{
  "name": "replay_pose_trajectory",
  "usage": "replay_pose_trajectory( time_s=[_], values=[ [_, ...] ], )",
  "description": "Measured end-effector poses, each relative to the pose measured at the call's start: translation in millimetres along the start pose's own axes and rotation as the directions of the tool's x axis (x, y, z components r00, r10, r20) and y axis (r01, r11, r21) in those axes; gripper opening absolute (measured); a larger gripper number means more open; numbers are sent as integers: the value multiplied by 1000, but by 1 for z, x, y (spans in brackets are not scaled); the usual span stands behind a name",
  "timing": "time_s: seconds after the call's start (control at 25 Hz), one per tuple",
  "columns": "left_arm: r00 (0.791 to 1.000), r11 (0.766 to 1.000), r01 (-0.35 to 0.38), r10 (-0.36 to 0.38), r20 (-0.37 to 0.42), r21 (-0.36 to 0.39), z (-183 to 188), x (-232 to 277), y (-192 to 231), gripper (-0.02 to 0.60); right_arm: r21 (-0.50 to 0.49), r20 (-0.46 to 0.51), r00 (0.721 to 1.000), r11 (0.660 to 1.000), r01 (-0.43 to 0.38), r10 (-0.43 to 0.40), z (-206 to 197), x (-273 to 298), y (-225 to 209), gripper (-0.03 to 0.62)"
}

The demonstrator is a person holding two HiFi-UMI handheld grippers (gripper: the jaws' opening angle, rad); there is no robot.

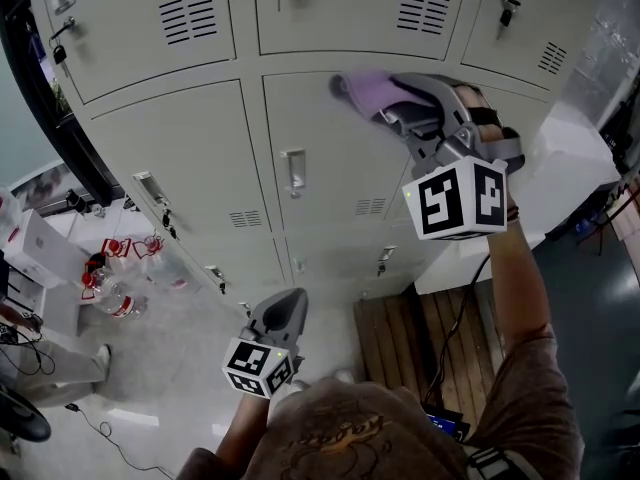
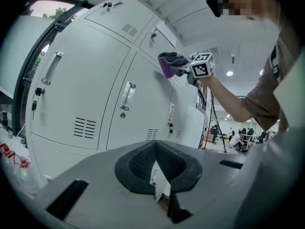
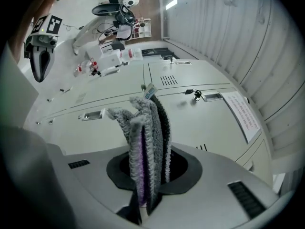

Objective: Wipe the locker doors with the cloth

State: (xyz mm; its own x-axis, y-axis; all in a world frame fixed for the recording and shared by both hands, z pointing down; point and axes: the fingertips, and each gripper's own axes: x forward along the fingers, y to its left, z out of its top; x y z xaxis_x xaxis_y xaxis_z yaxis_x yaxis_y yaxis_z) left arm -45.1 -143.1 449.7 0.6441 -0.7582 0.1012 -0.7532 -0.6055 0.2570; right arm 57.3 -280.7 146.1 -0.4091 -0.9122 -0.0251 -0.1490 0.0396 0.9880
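Scene before a bank of grey lockers (image 1: pixel 180 158), read from left to right; every door in view is shut, so what the compartments hold cannot be seen.

On the floor left of the lockers lies a white box (image 1: pixel 42 248), lid closed. Just beside it is a cluster of clear plastic bottles (image 1: pixel 118 290) with red caps. Whether they hold liquid cannot be judged.

Low in front of the lockers, well clear of the doors, is the left gripper (image 1: pixel 285 313). Its jaws are drawn together. A small pale sliver shows where the pads meet, too indistinct to name, and nothing else is held.

On the centre door, a metal handle (image 1: pixel 293 171) sits at the left edge, with a vent grille (image 1: pixel 370 206) lower down.

Above and to the right of that handle, the cloth (image 1: pixel 362 88) lies against the upper part of the same door. It is purple on one face and grey on the other. The right gripper (image 1: pixel 398 106) has its jaws clamped on it, with folds of pile standing up between the pads. From the head view the cloth covers the jaw tips.

Keys (image 1: pixel 507 8) hang in a lock on the top row, right of the cloth.

At the foot of the lockers on the right is a slatted wooden pallet (image 1: pixel 400 333), partly covered by the person's forearm.

A printed notice (image 3: pixel 245 112) on one door is too small to read.
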Motion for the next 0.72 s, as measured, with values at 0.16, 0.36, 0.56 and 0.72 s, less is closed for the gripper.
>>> replay_pose_trajectory(
  time_s=[0.16,0.36,0.56,0.72],
  values=[
    [1000,1000,-9,9,3,-3,1,0,3,3,-20,-11,999,999,30,-30,-4,8,-16,52],
    [1000,1000,-15,15,3,-4,1,0,5,3,-17,-34,999,1000,8,-8,-15,25,-8,52],
    [1000,1000,-24,24,-1,-9,0,0,10,3,-29,-47,999,1000,2,-4,-22,36,4,52],
    [1000,1000,-24,24,-7,-11,-1,2,11,3,-3,-37,999,1000,14,-14,-22,37,7,52]
  ],
)
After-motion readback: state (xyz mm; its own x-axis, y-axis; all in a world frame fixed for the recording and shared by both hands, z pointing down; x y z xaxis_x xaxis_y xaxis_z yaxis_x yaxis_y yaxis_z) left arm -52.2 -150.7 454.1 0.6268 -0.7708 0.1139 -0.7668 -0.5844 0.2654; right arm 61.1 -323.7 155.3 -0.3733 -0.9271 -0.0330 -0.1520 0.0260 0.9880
